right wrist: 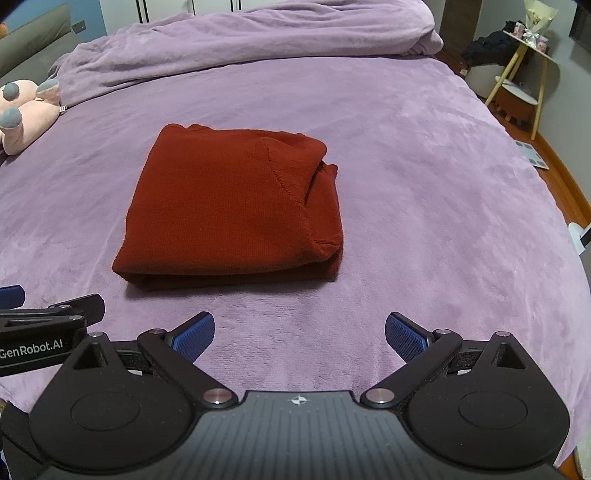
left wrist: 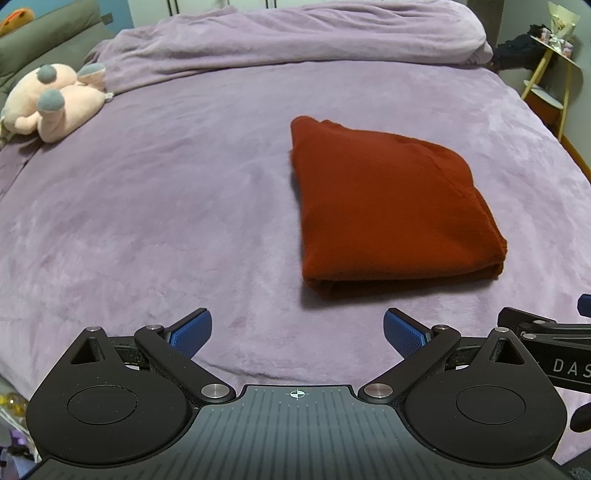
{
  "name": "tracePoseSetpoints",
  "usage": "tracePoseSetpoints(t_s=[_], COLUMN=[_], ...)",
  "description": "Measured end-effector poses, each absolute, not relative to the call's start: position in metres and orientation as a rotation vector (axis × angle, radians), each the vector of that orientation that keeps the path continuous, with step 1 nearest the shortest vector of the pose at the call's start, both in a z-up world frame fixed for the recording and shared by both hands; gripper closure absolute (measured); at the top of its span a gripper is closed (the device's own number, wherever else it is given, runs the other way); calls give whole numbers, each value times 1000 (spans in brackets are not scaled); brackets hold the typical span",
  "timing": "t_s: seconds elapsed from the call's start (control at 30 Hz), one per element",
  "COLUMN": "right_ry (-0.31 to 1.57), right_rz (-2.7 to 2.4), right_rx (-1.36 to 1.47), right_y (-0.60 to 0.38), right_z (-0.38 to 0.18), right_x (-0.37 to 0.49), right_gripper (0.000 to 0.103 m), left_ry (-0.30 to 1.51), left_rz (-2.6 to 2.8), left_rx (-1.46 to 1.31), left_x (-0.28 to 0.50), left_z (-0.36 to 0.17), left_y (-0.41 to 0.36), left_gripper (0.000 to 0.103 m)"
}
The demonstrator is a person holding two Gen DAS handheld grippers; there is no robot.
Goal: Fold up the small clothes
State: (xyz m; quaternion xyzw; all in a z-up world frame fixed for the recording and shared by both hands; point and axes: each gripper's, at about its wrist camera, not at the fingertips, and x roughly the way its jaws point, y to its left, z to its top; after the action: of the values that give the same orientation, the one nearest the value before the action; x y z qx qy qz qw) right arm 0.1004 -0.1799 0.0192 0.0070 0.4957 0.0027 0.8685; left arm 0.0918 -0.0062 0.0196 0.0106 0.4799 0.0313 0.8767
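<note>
Left gripper [left wrist: 297, 332] spread wide, blue pads [left wrist: 192, 332] far apart, nothing between them, hovering over bare bed cover near the bed's near edge. Right gripper [right wrist: 299, 334] likewise spread wide, pads [right wrist: 404, 338] empty, touching nothing. Both sit side by side: right gripper's black body pokes in at the lower right of the left wrist view, left gripper's body with "GenRobot.AI" lettering shows at the lower left of the right wrist view. Red sweater [right wrist: 236, 210] lies folded in a squarish bundle on the purple bed cover [right wrist: 424, 184], mid-bed, ahead of both grippers and apart from them; fold edge faces the near edge. Bare cover all round the sweater, widest toward the left and right edges. Bunched purple duvet [left wrist: 295, 33] runs along the far edge. Pink plush toy [left wrist: 48, 103] sits at the far left corner, well apart from the sweater. Right wrist view alone shows the sweater's sleeve seam and tucked layers on its right side, plus floor past the right edge. Small side table [right wrist: 528, 55] with yellow legs stands beyond the far right corner.
</note>
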Motion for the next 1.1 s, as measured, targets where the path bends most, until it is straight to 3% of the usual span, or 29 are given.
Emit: tracePoseSetpoints(t_s=[1.1], right_ry=[1030], right_rz=[-3], right_rx=[36], right_y=[-183], right_z=[21], right_x=[98], right_gripper=[4], left_ry=[1015], left_rz=[75], left_rx=[43], left_x=[91], left_z=[17], left_y=[-6], left_gripper=[1])
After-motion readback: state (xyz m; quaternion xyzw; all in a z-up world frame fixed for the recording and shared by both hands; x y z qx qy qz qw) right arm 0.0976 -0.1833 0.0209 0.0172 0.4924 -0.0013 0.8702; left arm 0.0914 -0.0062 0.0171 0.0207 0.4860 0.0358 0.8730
